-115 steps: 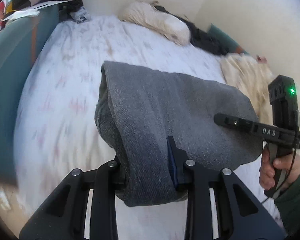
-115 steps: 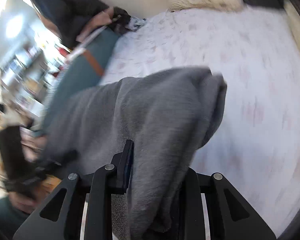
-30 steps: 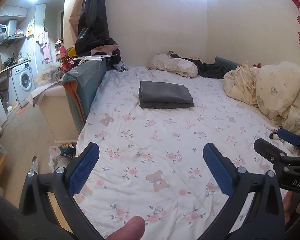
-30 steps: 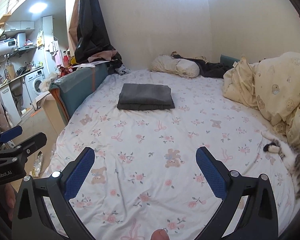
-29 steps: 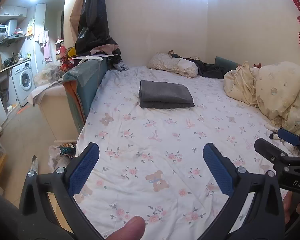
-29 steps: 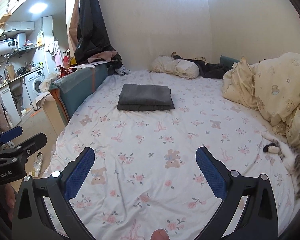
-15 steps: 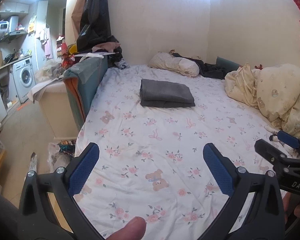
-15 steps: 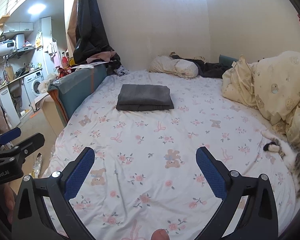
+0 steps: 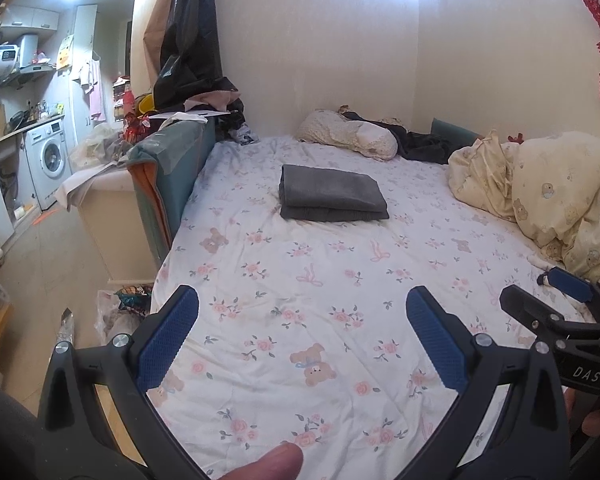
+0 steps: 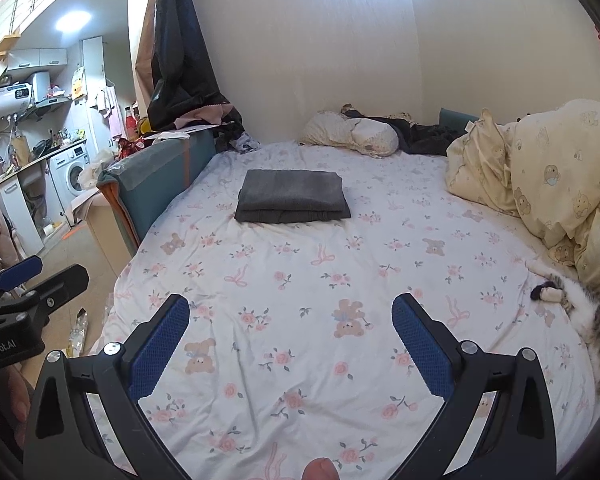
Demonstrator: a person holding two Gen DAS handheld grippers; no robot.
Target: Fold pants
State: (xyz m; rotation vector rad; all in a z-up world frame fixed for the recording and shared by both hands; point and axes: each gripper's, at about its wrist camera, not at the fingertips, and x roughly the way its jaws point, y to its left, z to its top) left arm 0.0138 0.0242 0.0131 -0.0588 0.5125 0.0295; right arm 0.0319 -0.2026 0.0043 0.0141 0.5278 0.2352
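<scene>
Pants (image 9: 332, 198) folded on bed (image 9: 340, 280) (duvet (image 9: 540, 184) right) | both tongs (image 9: 302, 332) (image 10: 290, 334) spread wide, empty

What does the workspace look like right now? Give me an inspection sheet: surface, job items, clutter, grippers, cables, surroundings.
Surface: bed sheet, floral and bear print, lightly wrinkled.
Job's things: grey pants folded into a neat stack, lying mid-bed, untouched.
Clutter: pillow, dark clothes, cream duvet bunched at right; cat lying at the right edge.
Grippers: left gripper and right gripper both open, holding nothing, well short of the pants.
Cables: nothing seen.
Surroundings: washing machine and kitchen area at left.
</scene>
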